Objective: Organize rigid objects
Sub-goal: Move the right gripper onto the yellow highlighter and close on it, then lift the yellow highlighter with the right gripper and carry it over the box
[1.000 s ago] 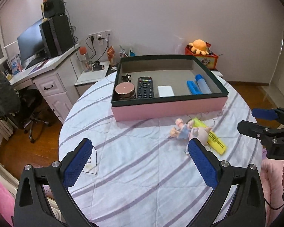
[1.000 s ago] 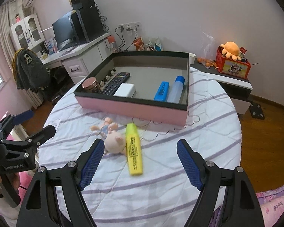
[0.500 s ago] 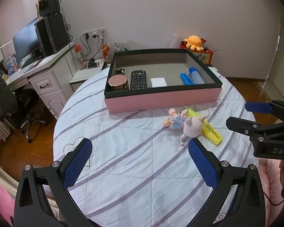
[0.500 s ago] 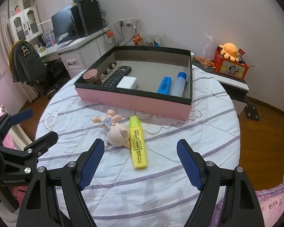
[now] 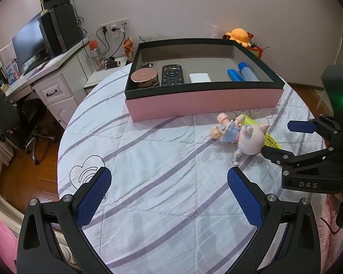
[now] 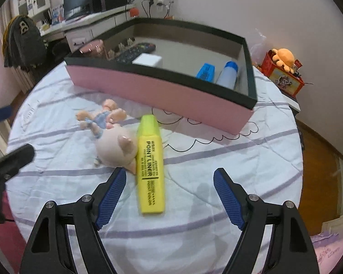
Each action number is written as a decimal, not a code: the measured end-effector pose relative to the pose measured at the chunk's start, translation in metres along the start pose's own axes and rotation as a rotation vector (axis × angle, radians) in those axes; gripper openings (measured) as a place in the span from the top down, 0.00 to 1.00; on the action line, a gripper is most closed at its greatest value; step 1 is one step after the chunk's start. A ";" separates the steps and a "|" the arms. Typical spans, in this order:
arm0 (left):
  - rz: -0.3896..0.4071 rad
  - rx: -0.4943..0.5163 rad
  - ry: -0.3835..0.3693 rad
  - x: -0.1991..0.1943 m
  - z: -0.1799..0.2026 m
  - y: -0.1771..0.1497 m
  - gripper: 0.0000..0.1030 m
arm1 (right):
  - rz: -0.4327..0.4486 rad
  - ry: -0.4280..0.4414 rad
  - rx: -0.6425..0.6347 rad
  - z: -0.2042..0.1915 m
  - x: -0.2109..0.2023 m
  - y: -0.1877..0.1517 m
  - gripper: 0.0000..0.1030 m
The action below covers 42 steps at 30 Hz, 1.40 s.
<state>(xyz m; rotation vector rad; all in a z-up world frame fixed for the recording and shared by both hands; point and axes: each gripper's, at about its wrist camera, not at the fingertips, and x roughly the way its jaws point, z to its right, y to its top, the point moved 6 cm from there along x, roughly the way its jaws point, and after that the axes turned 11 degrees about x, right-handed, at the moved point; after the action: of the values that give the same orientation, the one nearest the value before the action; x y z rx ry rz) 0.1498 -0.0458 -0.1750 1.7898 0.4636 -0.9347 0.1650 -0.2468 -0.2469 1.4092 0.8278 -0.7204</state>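
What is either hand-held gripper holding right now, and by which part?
Nothing. The right hand-held gripper is open above the yellow highlighter, not touching it. The left hand-held gripper is open over bare tablecloth.

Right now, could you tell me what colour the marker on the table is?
The marker is bright yellow with black lettering, clearest in the right wrist view.
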 end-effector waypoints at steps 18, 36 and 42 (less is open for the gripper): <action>-0.007 0.001 -0.018 0.010 0.001 0.004 0.01 | -0.035 0.071 -0.003 0.011 0.018 0.013 0.48; -0.006 0.024 -0.022 0.004 0.011 0.003 0.01 | -0.026 0.178 0.042 0.023 0.002 0.009 0.74; -0.001 0.026 -0.028 0.000 0.012 0.002 0.01 | -0.004 0.190 0.066 0.023 -0.012 0.008 0.74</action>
<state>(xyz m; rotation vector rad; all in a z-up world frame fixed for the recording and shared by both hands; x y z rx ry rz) 0.1464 -0.0574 -0.1760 1.7979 0.4363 -0.9691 0.1670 -0.2704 -0.2326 1.5528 0.9617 -0.6289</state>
